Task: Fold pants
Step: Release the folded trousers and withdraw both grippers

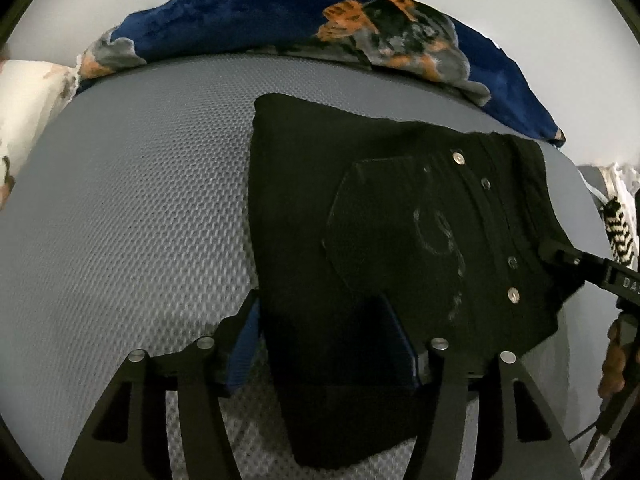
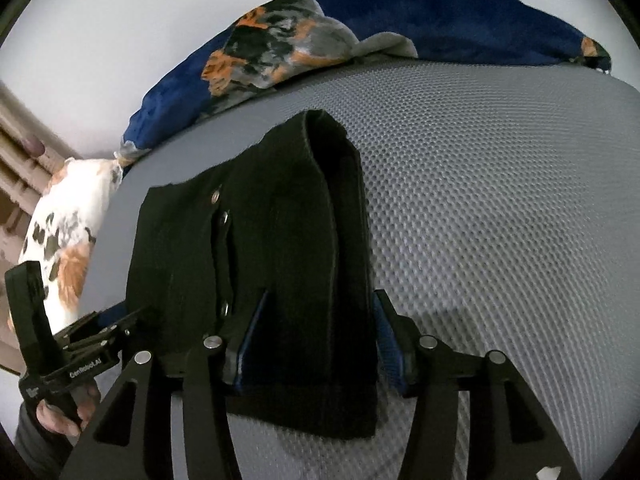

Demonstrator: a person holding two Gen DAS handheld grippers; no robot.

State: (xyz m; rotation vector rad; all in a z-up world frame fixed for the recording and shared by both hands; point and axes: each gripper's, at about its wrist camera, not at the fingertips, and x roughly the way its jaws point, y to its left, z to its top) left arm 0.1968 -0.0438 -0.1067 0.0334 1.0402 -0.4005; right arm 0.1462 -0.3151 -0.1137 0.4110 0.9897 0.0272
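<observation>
The black pants (image 1: 380, 220) lie folded into a compact bundle on a grey mesh-textured mattress (image 1: 132, 216). A back pocket, rivets and buttons face up. My left gripper (image 1: 326, 340) is open, its fingers astride the near edge of the bundle. In the right wrist view the pants (image 2: 272, 248) stand as a thick folded stack on the mattress (image 2: 500, 200). My right gripper (image 2: 320, 332) is open, its blue-padded fingers astride the stack's near end. Each gripper shows in the other's view: the right (image 1: 560, 258) at the waistband, the left (image 2: 100, 330) at the far left.
A navy blanket with an orange and grey print (image 1: 360, 36) lies bunched along the mattress's far edge, also in the right wrist view (image 2: 280, 52). A white patterned pillow (image 2: 64, 248) sits at the left. A plain pale wall lies behind.
</observation>
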